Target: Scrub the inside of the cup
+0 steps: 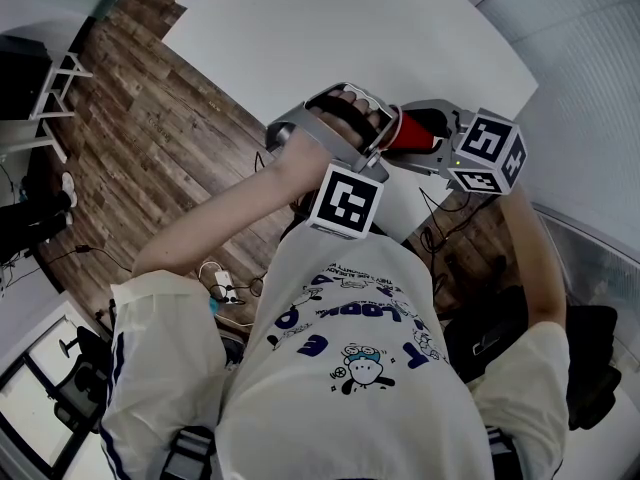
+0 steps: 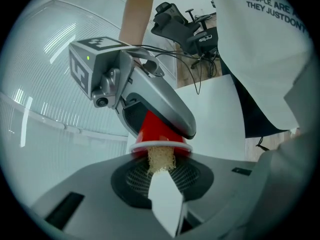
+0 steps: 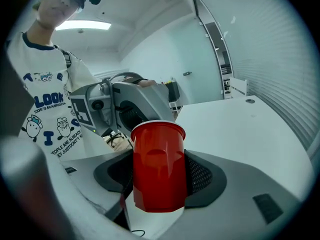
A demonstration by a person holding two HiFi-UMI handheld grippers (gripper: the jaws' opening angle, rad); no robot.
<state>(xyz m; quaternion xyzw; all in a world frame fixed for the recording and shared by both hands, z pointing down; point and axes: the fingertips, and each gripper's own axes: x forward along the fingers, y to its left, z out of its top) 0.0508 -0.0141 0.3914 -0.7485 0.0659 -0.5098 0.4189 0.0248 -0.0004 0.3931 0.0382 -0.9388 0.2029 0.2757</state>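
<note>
Grasps the red cup (image 1: pixel 418 134) between the right gripper's (image 3: pixel 160 176) clenched fingers, aloft by the white bench's (image 1: pixel 330 28) near edge, long axis roughly level, mouth toward 9 o'clock in the head view, meeting the tan sponge (image 2: pixel 160 157) whose white handle the left gripper's (image 2: pixel 161 181) fingers clamp.

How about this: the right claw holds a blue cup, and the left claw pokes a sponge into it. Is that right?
Not quite. The cup is red, not blue, as the right gripper view shows. The rest holds: the right claw holds it, and the left claw pokes the sponge into its mouth.
</note>
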